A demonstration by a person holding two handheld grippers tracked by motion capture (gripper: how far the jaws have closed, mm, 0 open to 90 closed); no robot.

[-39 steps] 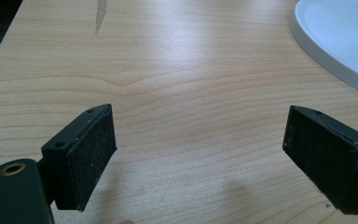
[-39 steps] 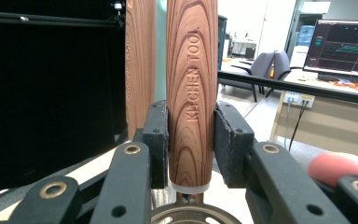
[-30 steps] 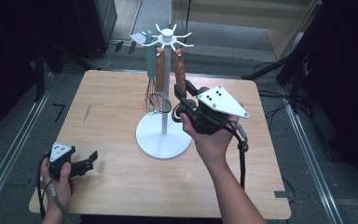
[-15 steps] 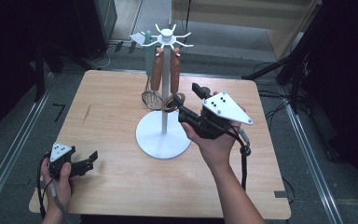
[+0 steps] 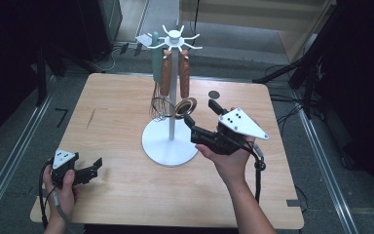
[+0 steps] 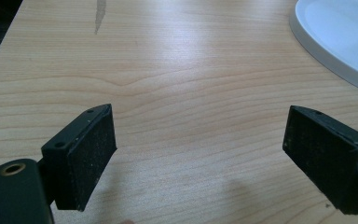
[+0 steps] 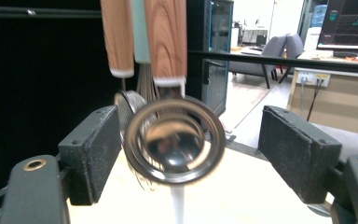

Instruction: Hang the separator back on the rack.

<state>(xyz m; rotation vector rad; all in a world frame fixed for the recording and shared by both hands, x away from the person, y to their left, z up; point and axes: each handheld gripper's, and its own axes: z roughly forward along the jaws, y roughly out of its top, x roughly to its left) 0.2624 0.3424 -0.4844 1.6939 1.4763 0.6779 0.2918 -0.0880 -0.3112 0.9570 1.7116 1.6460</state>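
Ladle (image 7: 175, 140) hanging from white stand (image 5: 170, 144) at table (image 5: 117, 102) centre, straight ahead of right gripper (image 5: 202, 122), between its spread, empty jaws yet touching neither; long axis vertical, wooden handle up, shiny round bowl down, facing the jaws. Whisk (image 5: 158, 106) beside it. Left gripper (image 5: 95, 165) well apart, low at near-left corner, jaws likewise wide and empty

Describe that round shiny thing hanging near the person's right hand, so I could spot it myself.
Find the white stand in the middle of the wooden table. From its top hang wood-handled utensils. The ladle is the right-hand one: a mirror-like bowl, unlike the wire whisk beside it.
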